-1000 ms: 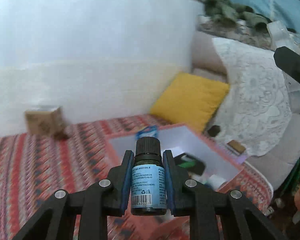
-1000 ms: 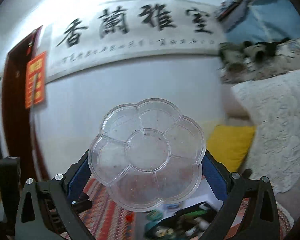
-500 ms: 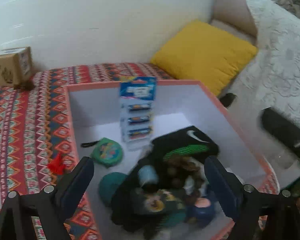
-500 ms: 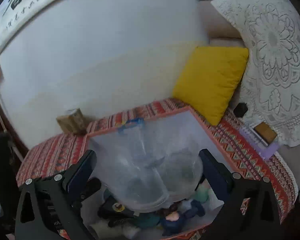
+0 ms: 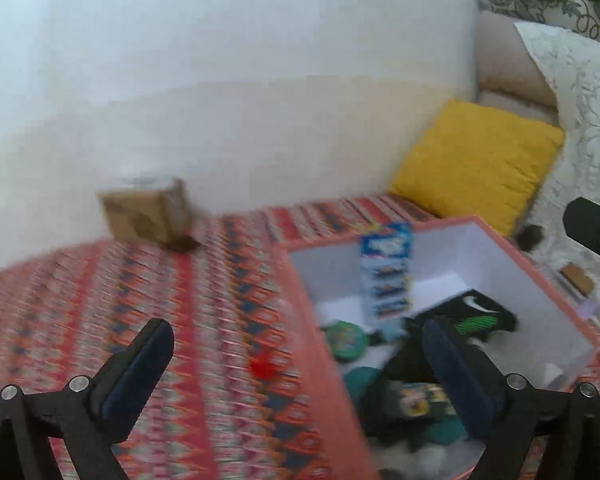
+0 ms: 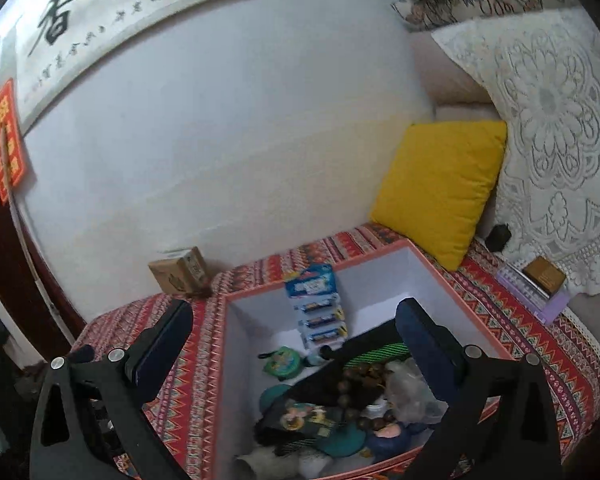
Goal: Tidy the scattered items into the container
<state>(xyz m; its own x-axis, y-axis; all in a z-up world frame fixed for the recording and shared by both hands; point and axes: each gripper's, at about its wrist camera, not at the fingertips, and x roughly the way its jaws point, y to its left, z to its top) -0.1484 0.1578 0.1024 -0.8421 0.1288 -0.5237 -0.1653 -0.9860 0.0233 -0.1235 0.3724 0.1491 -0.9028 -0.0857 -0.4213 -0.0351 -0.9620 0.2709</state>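
An orange-rimmed box with a white inside [image 6: 440, 276] [image 5: 512, 248] stands on the patterned cloth and holds several items: a blue battery pack [image 6: 316, 306] [image 5: 388, 272], a round green tin [image 6: 282, 362] [image 5: 346, 338], a black and green cloth [image 5: 476, 314], wooden beads [image 6: 360, 376] and the clear flower-shaped dish [image 6: 412, 390]. My left gripper [image 5: 296, 344] is open and empty over the box's left rim. My right gripper [image 6: 296, 332] is open and empty above the box. A small red piece [image 5: 262, 368] lies on the cloth left of the box.
A brown cardboard box [image 5: 148, 212] [image 6: 180, 270] stands by the white wall. A yellow cushion [image 6: 440, 188] [image 5: 480, 160] leans at the back right beside a lace-covered sofa [image 6: 560, 140]. A purple case with a brown box [image 6: 540, 280] lies right of the container.
A second ago my left gripper held a small bottle and my right the clear dish. Both were let go into the box. My left gripper has now swung left and tilted up.
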